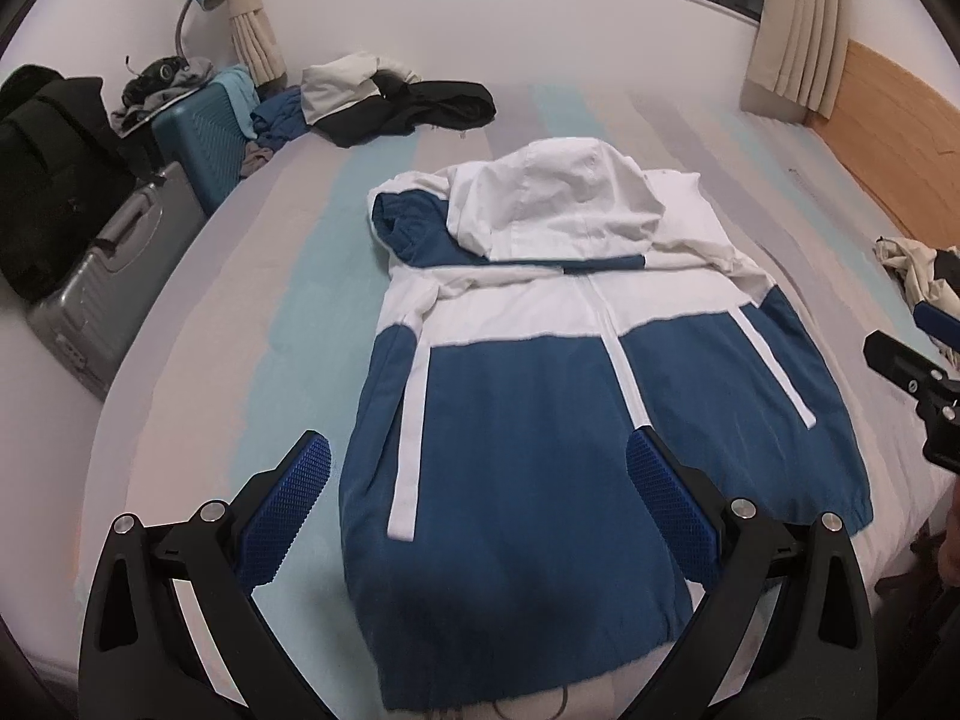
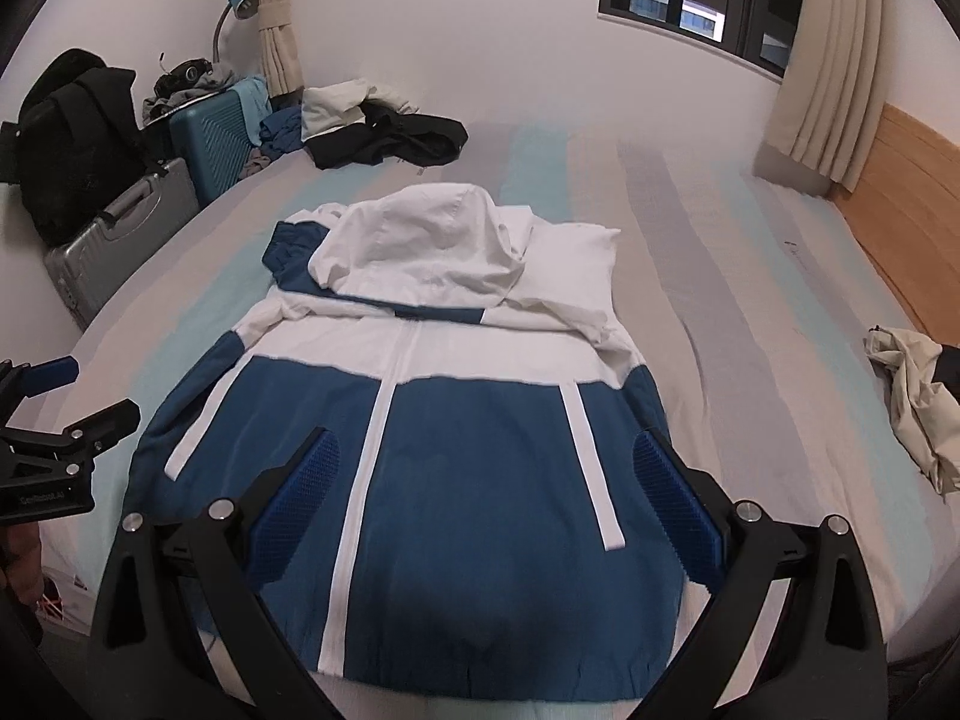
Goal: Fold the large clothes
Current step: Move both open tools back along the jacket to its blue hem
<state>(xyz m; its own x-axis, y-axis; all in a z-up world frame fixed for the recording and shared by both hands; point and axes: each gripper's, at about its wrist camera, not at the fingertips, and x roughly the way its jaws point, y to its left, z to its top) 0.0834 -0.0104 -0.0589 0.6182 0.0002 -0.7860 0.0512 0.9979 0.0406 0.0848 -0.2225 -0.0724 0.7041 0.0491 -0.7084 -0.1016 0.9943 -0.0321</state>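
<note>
Both grippers hang over the near hem with nothing between the pads: left gripper [image 1: 477, 480] spread wide, right gripper [image 2: 486, 480] likewise spread, neither touching cloth as far as I can tell. Jacket [image 1: 576, 372], blue body with white yoke and stripes, lies flat in the middle of the bed [image 1: 252, 312], hem toward the person, hood [image 1: 558, 198] folded down over the collar at the far end. Sleeves look already tucked in over the body, so the outline is a tidy rectangle; my read is that this leaves the lengthwise fold, hem up toward hood. Wide jaws and side-by-side spacing suit that: one pinch per hem corner keeps the edge straight when lifted. Hem is elasticated and bunchy, so a shallow pinch could slip. Other clothes sit well clear: dark pile [image 1: 408, 102] at the far edge, crumpled pale garment [image 2: 918, 396] at the right, so the landing area is free. Suitcases [image 1: 120, 276] stand beside the bed, irrelevant.
</note>
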